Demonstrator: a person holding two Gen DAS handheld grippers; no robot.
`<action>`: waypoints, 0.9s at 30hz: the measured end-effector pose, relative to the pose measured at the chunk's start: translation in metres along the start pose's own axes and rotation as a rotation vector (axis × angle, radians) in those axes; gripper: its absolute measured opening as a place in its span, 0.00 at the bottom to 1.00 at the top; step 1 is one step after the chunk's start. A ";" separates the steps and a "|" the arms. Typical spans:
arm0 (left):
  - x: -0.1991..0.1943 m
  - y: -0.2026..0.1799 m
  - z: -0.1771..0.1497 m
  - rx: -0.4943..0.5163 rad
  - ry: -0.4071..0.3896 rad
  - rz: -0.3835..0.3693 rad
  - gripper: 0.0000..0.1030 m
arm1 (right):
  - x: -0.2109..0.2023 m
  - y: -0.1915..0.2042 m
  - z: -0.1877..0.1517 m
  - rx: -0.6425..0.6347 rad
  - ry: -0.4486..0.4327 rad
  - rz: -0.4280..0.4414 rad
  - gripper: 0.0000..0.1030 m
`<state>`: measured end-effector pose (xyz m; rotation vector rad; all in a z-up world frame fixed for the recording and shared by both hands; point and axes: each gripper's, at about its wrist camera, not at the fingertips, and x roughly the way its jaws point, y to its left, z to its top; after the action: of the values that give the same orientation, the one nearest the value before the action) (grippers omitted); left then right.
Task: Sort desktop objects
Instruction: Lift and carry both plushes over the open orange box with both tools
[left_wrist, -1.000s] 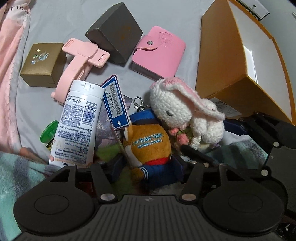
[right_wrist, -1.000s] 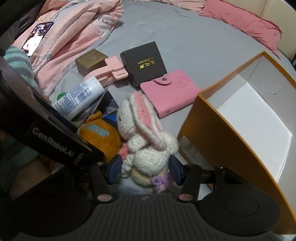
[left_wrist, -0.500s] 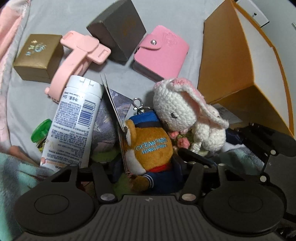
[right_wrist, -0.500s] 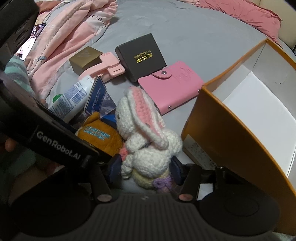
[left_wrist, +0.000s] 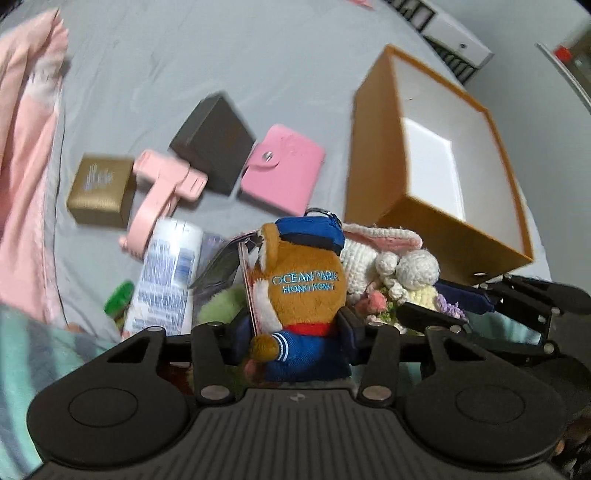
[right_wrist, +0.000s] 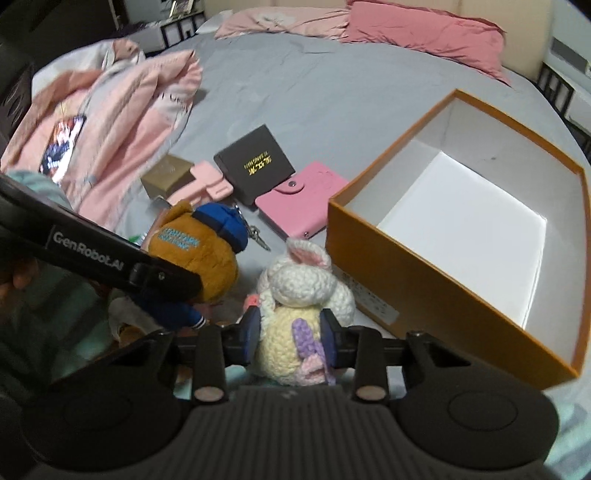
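Observation:
My left gripper (left_wrist: 295, 326) is shut on an orange "Ocean Park" plush (left_wrist: 304, 291) with a blue cap and holds it above the grey bedsheet; the plush also shows in the right wrist view (right_wrist: 199, 254). My right gripper (right_wrist: 290, 338) is shut on a white crocheted bunny (right_wrist: 301, 291) and holds it lifted beside the plush; the bunny shows in the left wrist view (left_wrist: 391, 266) too. An open orange box (right_wrist: 391, 258) with a white inside stands just right of both toys, and it appears in the left wrist view (left_wrist: 373, 147).
On the sheet lie a pink card wallet (left_wrist: 284, 170), a dark box (left_wrist: 214, 140), a gold box (left_wrist: 99, 190), a pink holder (left_wrist: 162, 192), a white bottle (left_wrist: 166, 277) and a green cap (left_wrist: 118, 297). Pink clothing (right_wrist: 107, 122) lies left, pillows (right_wrist: 424, 33) at the far end.
Both grippers have closed on their toys and lifted them off the sheet. The views have risen and tilted, so the box's inside now shows.

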<state>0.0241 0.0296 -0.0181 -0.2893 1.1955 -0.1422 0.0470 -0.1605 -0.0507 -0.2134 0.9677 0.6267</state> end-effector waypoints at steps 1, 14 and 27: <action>-0.006 -0.003 0.001 0.019 -0.016 0.006 0.52 | -0.006 -0.001 0.002 0.009 -0.008 0.001 0.34; 0.000 0.003 -0.004 0.121 -0.042 0.079 0.56 | 0.011 0.002 -0.005 0.056 0.001 -0.066 0.34; 0.037 -0.019 -0.013 0.069 0.032 -0.020 0.56 | -0.009 -0.011 -0.018 0.086 0.000 -0.084 0.34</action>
<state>0.0262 0.0004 -0.0499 -0.2390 1.2168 -0.2053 0.0370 -0.1806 -0.0548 -0.1762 0.9786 0.5072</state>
